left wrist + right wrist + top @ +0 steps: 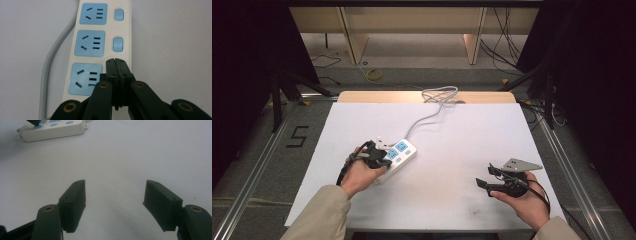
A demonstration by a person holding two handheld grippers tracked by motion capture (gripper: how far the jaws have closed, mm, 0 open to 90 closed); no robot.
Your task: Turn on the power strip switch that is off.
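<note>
A white power strip (398, 151) with three blue sockets lies left of centre on the white table. In the left gripper view the power strip (100, 37) runs away from me. Small red lights glow beside its two far switches (118, 44). My left gripper (115, 61) is shut with nothing between its jaws. Its tips rest over the strip right of the nearest socket (85, 78), hiding what lies under them. From above, the left gripper (379, 159) sits on the strip's near end. My right gripper (484, 176) stands open above bare table at the right, its fingertips (77, 187) wide apart.
The strip's grey cable (427, 117) runs toward the far edge and coils there (440, 93). In the right gripper view the strip (55, 130) lies far off at upper left. Black stands and loose cables flank the table (462, 210) on the floor.
</note>
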